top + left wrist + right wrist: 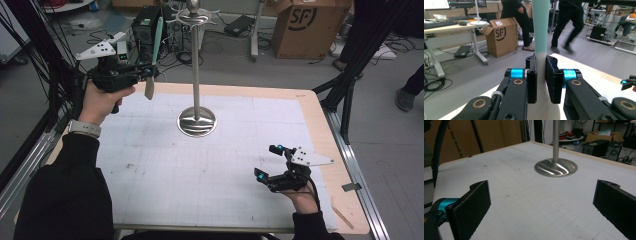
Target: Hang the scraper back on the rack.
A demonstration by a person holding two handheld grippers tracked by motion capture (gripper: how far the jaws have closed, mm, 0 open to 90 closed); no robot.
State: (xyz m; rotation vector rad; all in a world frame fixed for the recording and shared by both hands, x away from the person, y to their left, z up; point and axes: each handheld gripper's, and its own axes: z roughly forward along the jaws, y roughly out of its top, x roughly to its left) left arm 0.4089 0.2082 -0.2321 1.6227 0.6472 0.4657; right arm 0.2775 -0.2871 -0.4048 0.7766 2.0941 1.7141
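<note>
spatula (154, 55) with a teal handle sits clamped upright in the left gripper (145, 72), raised beside the top hooks of the steel stand (196, 65), so hanging is not yet done. right gripper (267, 162) rests wide apart on the table (200, 165), nothing between spatula and hooks.

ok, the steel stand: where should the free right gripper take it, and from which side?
Probably low on the thin upright pole, just above the round base. The base is flat and wide, poor for two jaws. Come in level from the near right with the right gripper; its jaws already stand open towards the pole.
</note>
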